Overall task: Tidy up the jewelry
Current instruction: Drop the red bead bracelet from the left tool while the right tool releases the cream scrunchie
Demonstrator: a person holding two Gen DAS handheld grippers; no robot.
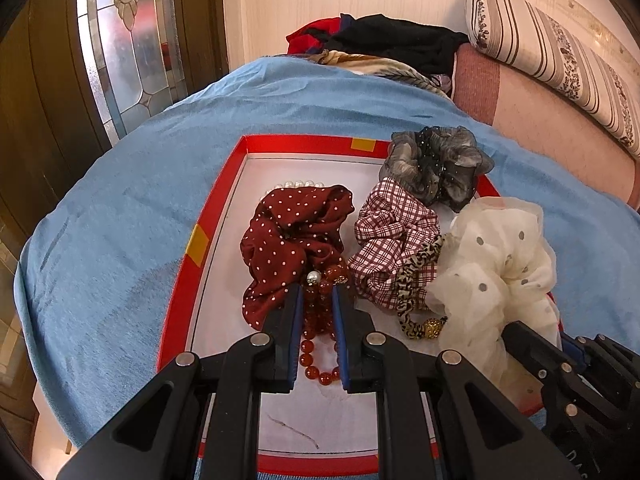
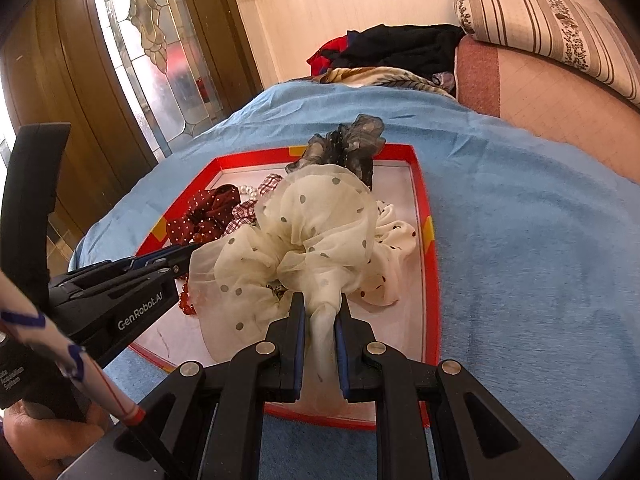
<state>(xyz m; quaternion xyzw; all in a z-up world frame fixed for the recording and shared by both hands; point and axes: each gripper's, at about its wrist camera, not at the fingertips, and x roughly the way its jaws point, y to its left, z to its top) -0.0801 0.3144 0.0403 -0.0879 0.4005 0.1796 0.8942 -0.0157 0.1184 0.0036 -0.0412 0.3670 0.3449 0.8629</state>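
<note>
Left tongs (image 1: 316, 300) clench the red bead bracelet (image 1: 316, 356) in the near tray (image 1: 208, 240). Right tongs (image 2: 320, 312) grasp the cream dotted scrunchie (image 2: 312, 232).

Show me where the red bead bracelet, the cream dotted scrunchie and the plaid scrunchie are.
red bead bracelet (image 1: 316, 364): left wrist view, on the bead loop between the fingers.
cream dotted scrunchie (image 2: 316, 220): right wrist view, on its upper ruffle.
plaid scrunchie (image 1: 390, 240): left wrist view, on its middle folds.
</note>
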